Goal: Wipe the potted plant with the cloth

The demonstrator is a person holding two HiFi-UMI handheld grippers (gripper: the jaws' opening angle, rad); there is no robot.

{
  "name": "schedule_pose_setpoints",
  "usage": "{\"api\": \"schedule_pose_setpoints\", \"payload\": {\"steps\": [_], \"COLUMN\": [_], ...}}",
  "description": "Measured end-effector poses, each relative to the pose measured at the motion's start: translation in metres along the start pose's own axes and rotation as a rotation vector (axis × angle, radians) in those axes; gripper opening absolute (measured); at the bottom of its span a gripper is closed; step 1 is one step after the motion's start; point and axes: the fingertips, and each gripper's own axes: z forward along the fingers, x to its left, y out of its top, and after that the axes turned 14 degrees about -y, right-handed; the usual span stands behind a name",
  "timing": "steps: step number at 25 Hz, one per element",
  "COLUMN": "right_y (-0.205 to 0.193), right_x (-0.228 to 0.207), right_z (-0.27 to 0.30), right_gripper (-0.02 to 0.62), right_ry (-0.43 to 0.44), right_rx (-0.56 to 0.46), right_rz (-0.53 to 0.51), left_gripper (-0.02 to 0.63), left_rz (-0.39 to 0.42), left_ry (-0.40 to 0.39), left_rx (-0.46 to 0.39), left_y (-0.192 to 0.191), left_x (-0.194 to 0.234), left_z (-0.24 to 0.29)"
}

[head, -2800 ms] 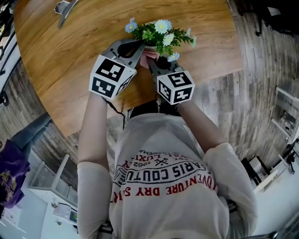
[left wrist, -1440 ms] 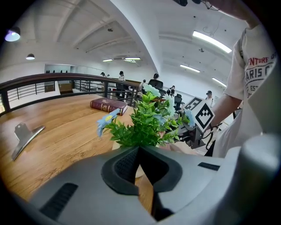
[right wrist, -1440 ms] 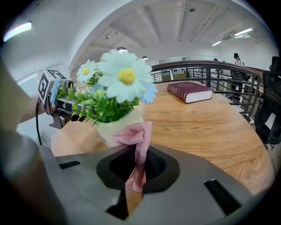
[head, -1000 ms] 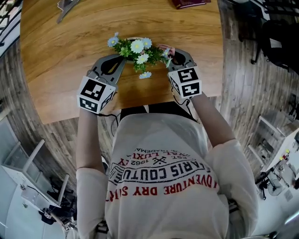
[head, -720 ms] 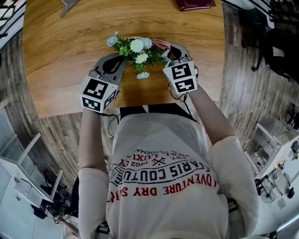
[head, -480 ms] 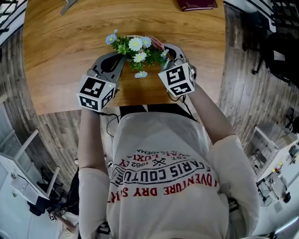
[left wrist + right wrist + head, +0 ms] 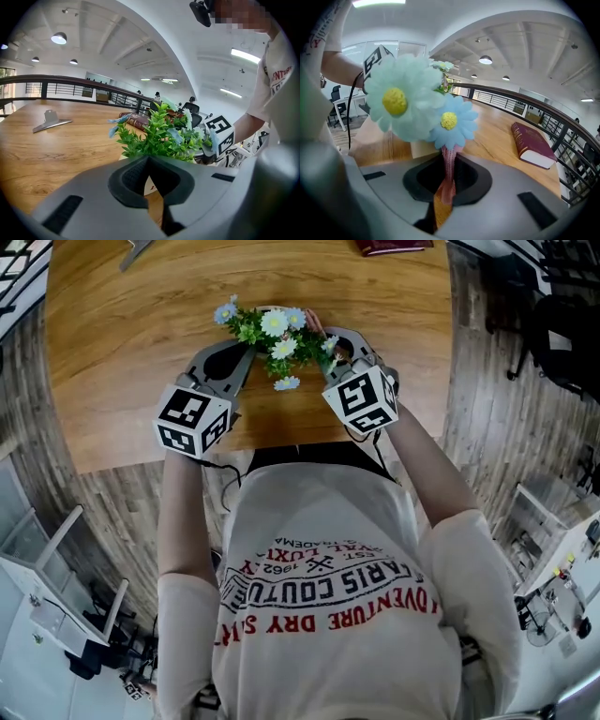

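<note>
The left gripper [image 7: 149,158] is sitting with its jaws pressed together, tips meeting right at the base of the foliage. The potted plant [image 7: 158,136] is standing directly ahead of those tips, its pale pot showing through the hollow behind them; whether the rim is being pinched cannot be told. The right gripper [image 7: 448,158] is clenching the pink cloth [image 7: 449,177] – a narrow fold is running up between its jaws and out past the tips, into the blooms. A pale blue flower [image 7: 396,103] is filling the space just above and left of the right jaws, with a smaller one [image 7: 450,123] hanging right over the cloth. From the head view, the two grippers are flanking the plant, each pointing in toward it – the greenery is lying between their tips. A dark red book [image 7: 532,143] is lying well ahead and to the right of the right gripper on the wooden table [image 7: 51,154]. A metal clip [image 7: 50,121] is resting far ahead and left of the left gripper.
</note>
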Motion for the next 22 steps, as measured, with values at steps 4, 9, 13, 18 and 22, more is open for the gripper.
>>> {"api": "schedule_pose_setpoints", "payload": {"steps": [4,9,13,18,22], "right_y": [-0.003,-0.010,-0.011,-0.010,-0.005], "right_x": [0.005,0.020,0.030,0.041,0.044], "right_z": [-0.007,-0.014,-0.018,-0.025,-0.038], "right_gripper": [0.043,0.043,0.043,0.043,0.043], "right_ry": [-0.019,-0.048,-0.063,-0.066,-0.037], "right_rx": [0.020,0.051,0.064,0.059,0.052], "right_rz": [0.013,0.061,0.105,0.153,0.216], "left_gripper": [0.014,0.014,0.014,0.014,0.014], "left_rz": [-0.007,0.006,0.032,0.059,0.099], "left_ry": [-0.020,-0.054,-0.073,-0.096,-0.079], "left_rx": [-0.010,-0.007,-0.002,0.000,0.038], "left_y": [0.002,0.001,0.002,0.001,0.000], "left_x": [-0.002,-0.002,-0.001,-0.003,-0.003], "left_z": [0.001,0.002,0.002,0.002,0.002]}}
